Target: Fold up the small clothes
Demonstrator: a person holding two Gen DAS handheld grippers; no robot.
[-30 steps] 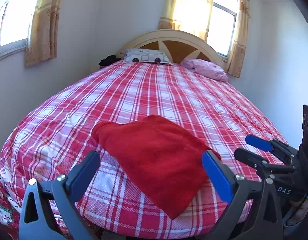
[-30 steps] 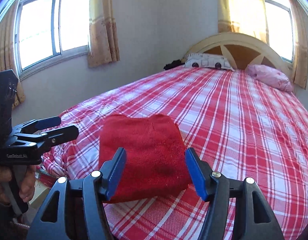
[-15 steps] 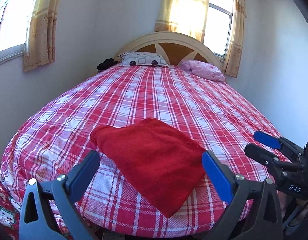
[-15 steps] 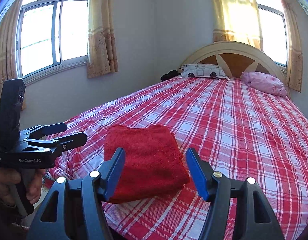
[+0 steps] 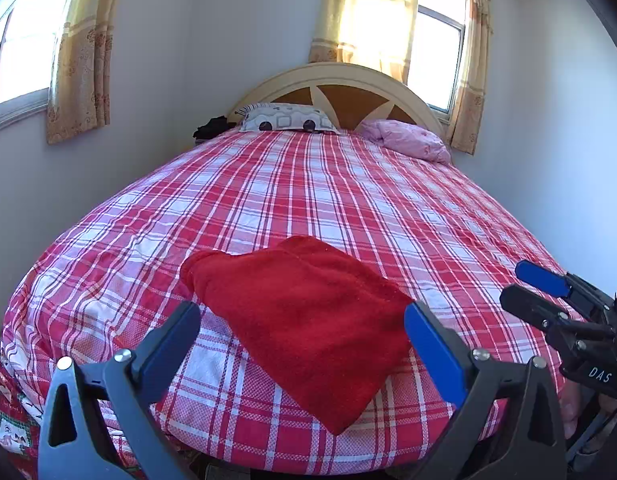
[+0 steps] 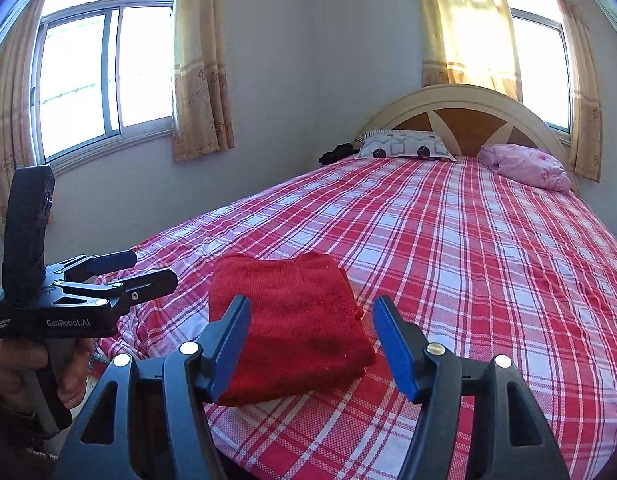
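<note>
The red cloth lies folded into a thick pad near the foot of the bed, and neither hand touches it. My left gripper hovers above its near edge with fingers spread wide and empty; my right gripper hovers likewise, fingers half spread, holding nothing. The fold looks about finished to me. To do this well, I would check the edges line up and press down any loose corner.
</note>
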